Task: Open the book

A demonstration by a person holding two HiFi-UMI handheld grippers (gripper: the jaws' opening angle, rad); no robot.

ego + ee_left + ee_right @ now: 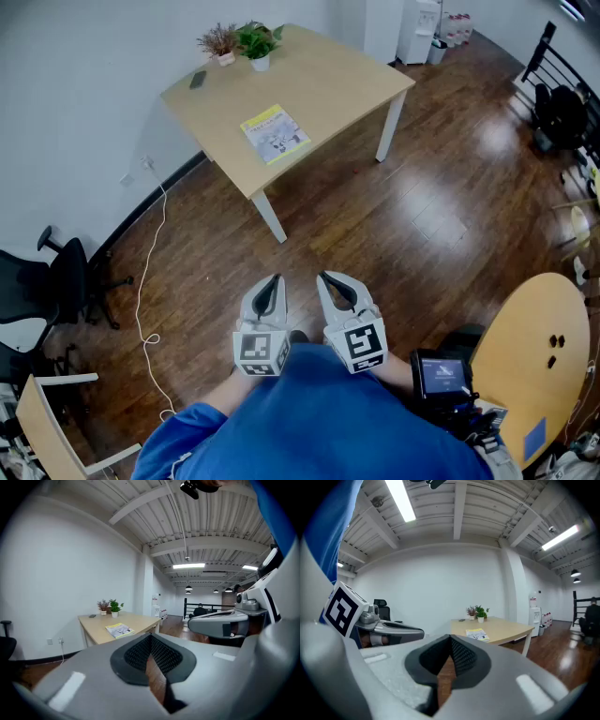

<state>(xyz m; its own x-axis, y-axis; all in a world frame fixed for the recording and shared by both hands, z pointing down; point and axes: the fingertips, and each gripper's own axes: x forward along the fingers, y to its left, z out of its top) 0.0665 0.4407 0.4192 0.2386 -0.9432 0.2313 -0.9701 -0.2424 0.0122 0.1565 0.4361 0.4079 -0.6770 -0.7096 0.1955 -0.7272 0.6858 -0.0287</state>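
Note:
A closed book (274, 133) with a yellow and white cover lies flat near the front edge of a light wooden table (337, 70), far ahead of me. It also shows small in the left gripper view as the book (119, 630) and in the right gripper view as the book (477, 634). My left gripper (274, 281) and right gripper (325, 278) are held side by side close to my body, over the dark wood floor, well short of the table. Both have their jaws shut tip to tip with nothing between them, seen again at the left gripper (151, 636) and the right gripper (450, 639).
Two potted plants (255, 42) and a dark phone (198, 80) sit at the table's far corner. A black office chair (58, 279) and a white cable (145, 281) are at the left wall. A round wooden table (539, 361) stands at my right.

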